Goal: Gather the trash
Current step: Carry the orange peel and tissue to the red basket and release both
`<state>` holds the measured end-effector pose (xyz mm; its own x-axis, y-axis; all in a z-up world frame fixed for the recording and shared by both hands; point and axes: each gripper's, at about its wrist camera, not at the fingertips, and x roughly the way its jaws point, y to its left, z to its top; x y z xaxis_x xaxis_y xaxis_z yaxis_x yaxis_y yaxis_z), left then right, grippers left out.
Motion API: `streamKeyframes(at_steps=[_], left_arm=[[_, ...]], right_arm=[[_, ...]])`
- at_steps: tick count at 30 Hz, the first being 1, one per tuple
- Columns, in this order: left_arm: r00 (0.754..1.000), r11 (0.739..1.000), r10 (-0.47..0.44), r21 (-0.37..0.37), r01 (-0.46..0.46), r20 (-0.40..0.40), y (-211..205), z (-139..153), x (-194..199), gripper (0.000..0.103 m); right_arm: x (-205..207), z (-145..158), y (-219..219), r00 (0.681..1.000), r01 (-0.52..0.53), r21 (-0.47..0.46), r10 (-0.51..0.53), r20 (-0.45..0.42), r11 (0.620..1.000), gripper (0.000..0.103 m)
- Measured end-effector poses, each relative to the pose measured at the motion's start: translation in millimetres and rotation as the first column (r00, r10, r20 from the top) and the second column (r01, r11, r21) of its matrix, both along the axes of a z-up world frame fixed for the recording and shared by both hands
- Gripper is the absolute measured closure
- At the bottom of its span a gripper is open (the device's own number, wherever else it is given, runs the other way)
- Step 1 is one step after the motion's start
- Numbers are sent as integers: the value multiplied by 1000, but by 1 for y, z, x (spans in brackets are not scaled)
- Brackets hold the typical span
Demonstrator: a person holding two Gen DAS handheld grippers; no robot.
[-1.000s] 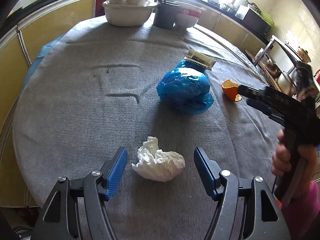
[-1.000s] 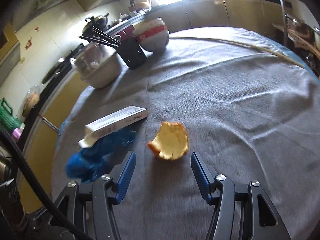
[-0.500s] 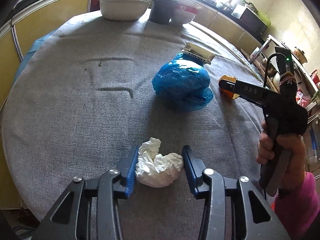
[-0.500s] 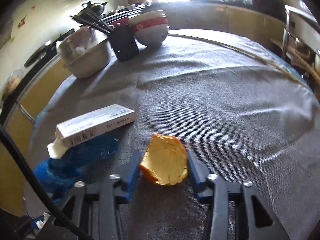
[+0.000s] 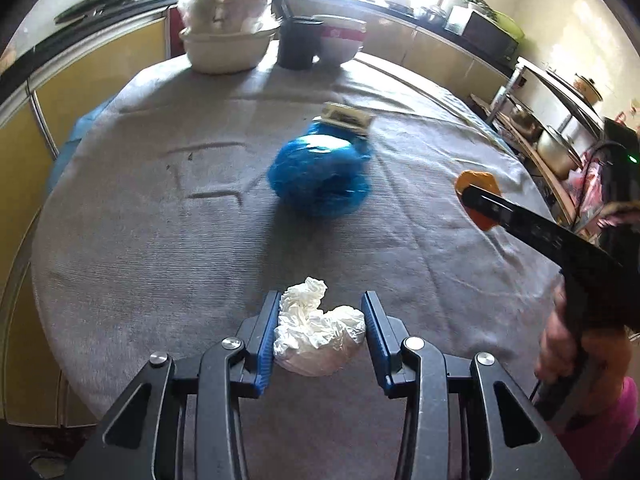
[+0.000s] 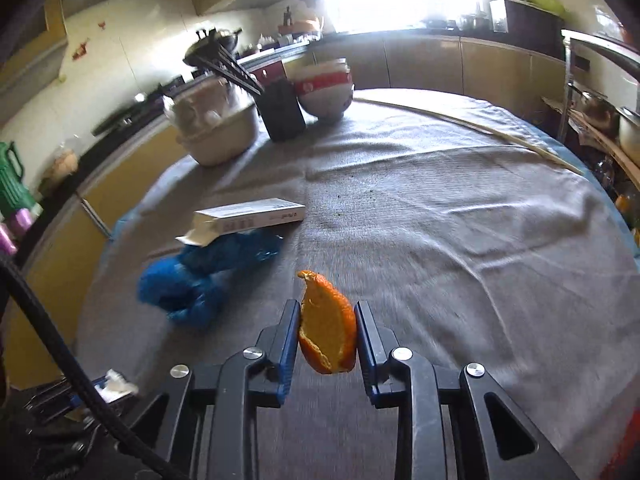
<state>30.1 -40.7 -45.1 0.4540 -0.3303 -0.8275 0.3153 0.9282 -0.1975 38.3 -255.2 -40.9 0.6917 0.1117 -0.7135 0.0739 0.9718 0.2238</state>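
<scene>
A grey table (image 5: pixel 120 240) carries a blue bag (image 5: pixel 320 176) and a box (image 6: pixel 252 216). The left gripper (image 5: pixel 320 320) pinches a tissue (image 5: pixel 316 332); the right gripper (image 6: pixel 327 320) pinches a peel (image 6: pixel 328 332), lifted. The thin, curved peel could slip out if tilted.

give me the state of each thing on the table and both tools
left tool: shut on the crumpled tissue
right tool: shut on the orange peel, lifted off the cloth
blue plastic bag: bunched, lying on the cloth
small carton: end flap open, resting on the bag
red and white bowl: upright
black holder: upright, utensils inside
</scene>
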Motion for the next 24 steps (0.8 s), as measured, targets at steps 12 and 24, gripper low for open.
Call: streamKeyframes(at_steps=[12, 24], left_arm=[[986, 987, -135, 101, 126, 93, -62, 27, -50, 61], [958, 953, -266, 181, 244, 111, -114, 35, -84, 61]], right_arm=[[-112, 19, -63, 995, 68, 147, -78, 68, 987, 74], [-219, 16, -141, 971, 217, 189, -231, 58, 958, 74]])
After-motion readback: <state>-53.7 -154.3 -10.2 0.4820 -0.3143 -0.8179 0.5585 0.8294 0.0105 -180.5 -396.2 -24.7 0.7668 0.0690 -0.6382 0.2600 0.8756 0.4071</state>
